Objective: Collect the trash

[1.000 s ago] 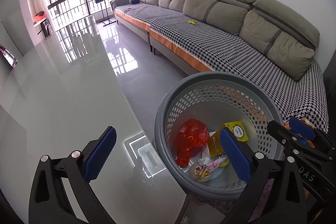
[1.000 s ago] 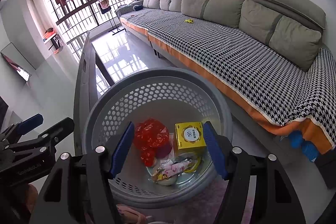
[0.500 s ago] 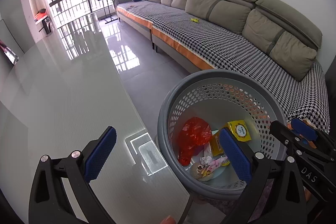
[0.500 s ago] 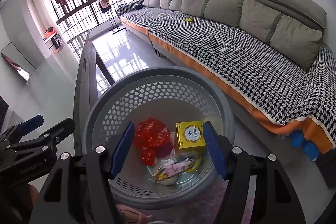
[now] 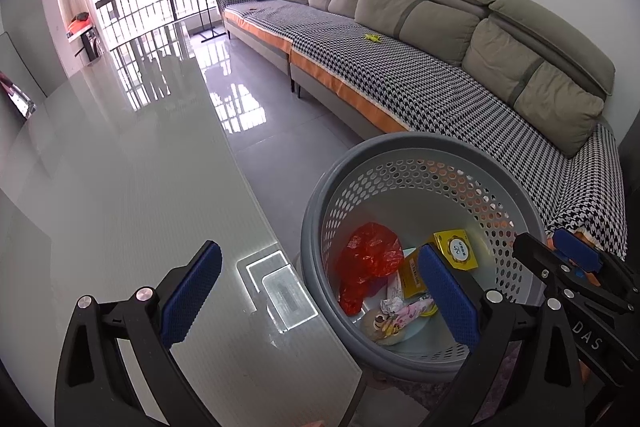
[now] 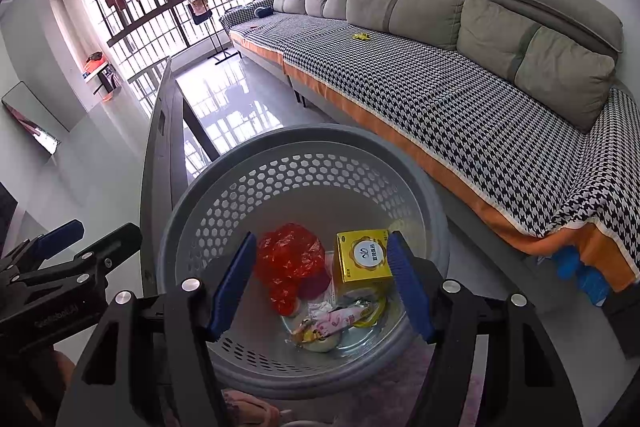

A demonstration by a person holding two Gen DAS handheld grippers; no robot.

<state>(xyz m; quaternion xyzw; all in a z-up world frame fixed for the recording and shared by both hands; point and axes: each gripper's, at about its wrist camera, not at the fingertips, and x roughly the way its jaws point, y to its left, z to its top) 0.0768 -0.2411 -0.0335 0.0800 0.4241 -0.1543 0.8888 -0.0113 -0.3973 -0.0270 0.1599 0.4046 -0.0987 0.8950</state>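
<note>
From the left wrist view, the left gripper (image 5: 320, 301) hangs with its jaws spread wide and nothing between the blue pads (image 5: 191, 294). One finger is over the glossy table (image 5: 120, 187) at seven o'clock, the other over the basket's near rim at five o'clock. The grey perforated basket (image 5: 436, 163) stands on the floor just beside the table's edge, at about four o'clock, its mouth facing up and tipped toward the lens only by the camera's downward slant. It probably sits there so that trash can go over the table edge in one short move. Inside lie a crumpled red bag (image 5: 370, 261), a yellow box (image 5: 456, 249) and a pink wrapper (image 5: 414, 309). The right gripper (image 5: 576, 259) enters at three o'clock, over the far side of the rim. On the sofa (image 5: 440, 75), at one o'clock and well apart from everything else, lies a small yellow scrap (image 5: 373, 37).

From the right wrist view, the right gripper (image 6: 320, 287) is directly above the basket (image 6: 304, 147), pointing down into it, its jaws moderately wide and empty, which looks like a drop already made. The red bag (image 6: 292, 259) sits at the left pad, the yellow box (image 6: 362, 259) at the right, standing on edge with its printed face toward the camera. The pink wrapper (image 6: 340, 319) lies below them, its long axis running from eight o'clock to two o'clock. The left gripper (image 6: 72, 247) shows at nine o'clock, over the table edge. The yellow scrap (image 6: 362, 35) on the sofa, at twelve o'clock, seems the likeliest piece left to collect.
</note>
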